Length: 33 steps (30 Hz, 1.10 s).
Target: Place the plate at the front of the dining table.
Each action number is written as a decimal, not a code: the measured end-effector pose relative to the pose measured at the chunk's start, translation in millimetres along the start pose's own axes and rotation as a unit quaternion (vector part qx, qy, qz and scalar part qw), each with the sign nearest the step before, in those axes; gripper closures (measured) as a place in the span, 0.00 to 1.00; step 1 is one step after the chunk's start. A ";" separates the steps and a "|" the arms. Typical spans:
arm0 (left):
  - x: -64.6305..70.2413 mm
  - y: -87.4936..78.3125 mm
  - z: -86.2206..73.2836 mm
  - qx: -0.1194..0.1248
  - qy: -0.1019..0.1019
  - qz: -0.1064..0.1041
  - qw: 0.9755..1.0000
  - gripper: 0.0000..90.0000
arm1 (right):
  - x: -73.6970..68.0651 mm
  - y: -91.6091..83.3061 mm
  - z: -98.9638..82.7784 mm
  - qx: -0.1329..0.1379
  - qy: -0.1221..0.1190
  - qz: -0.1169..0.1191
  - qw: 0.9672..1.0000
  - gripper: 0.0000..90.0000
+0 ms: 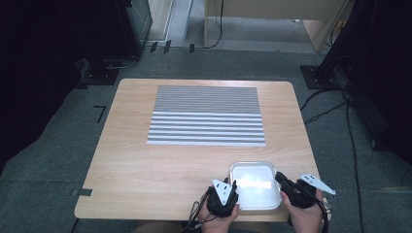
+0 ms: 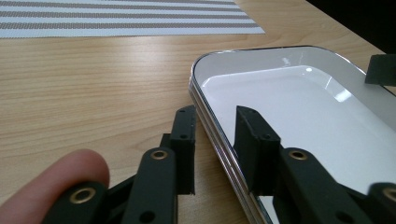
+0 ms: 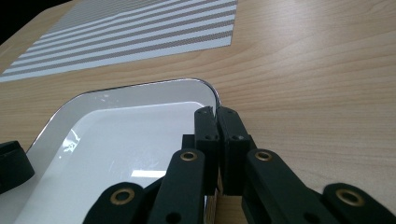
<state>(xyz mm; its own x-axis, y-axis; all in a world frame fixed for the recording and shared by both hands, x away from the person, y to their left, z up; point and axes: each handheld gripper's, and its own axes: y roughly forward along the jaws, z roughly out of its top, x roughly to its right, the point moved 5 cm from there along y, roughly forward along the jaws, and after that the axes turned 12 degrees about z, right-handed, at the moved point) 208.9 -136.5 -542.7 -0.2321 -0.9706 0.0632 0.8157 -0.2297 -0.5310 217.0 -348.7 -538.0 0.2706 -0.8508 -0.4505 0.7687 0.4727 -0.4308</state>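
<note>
A light wooden table (image 1: 145, 160) stands on grey carpet, with dark equipment stands and cables around it. In the high view, a grey-and-white striped placemat (image 1: 206, 116) lies on the far half of the table. A white metal tray (image 1: 253, 187) sits near the front edge, right of centre. The left gripper (image 1: 232, 188) is at the tray's left rim and the right gripper (image 1: 280, 178) at its right rim, each held in a hand.

In the left gripper view, the left gripper (image 2: 215, 140) straddles the tray's rim (image 2: 210, 126): one jaw stands outside on the wood, the other inside over the white floor. A gap shows on both sides of the rim, so the pads are not yet pressing.

In the right gripper view, the right gripper (image 3: 217, 122) is clamped narrowly on the tray's rim (image 3: 205, 86) near its corner, the jaws almost meeting. The placemat (image 3: 130, 32) lies beyond.
</note>
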 end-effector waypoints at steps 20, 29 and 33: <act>1.8 3.5 7.0 -0.013 -0.032 0.003 0.999 0.94 | -1.7 -2.3 0.3 0.018 0.033 -0.005 0.999 1.00; -3.2 5.5 14.7 0.000 -0.045 -0.013 0.999 0.95 | -5.0 -4.2 8.9 0.056 0.023 0.006 0.998 1.00; -6.5 5.4 20.1 0.008 -0.049 -0.008 0.999 0.96 | -7.5 -0.9 13.7 0.064 0.027 0.012 0.997 1.00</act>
<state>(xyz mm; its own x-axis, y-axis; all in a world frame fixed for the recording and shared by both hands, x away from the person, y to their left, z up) 225.4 -132.9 -529.0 -0.1935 -0.9688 0.1551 0.8207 -0.2465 -0.5155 222.2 -345.9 -523.6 0.2620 -0.8242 -0.5021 0.8312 0.4570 -0.3166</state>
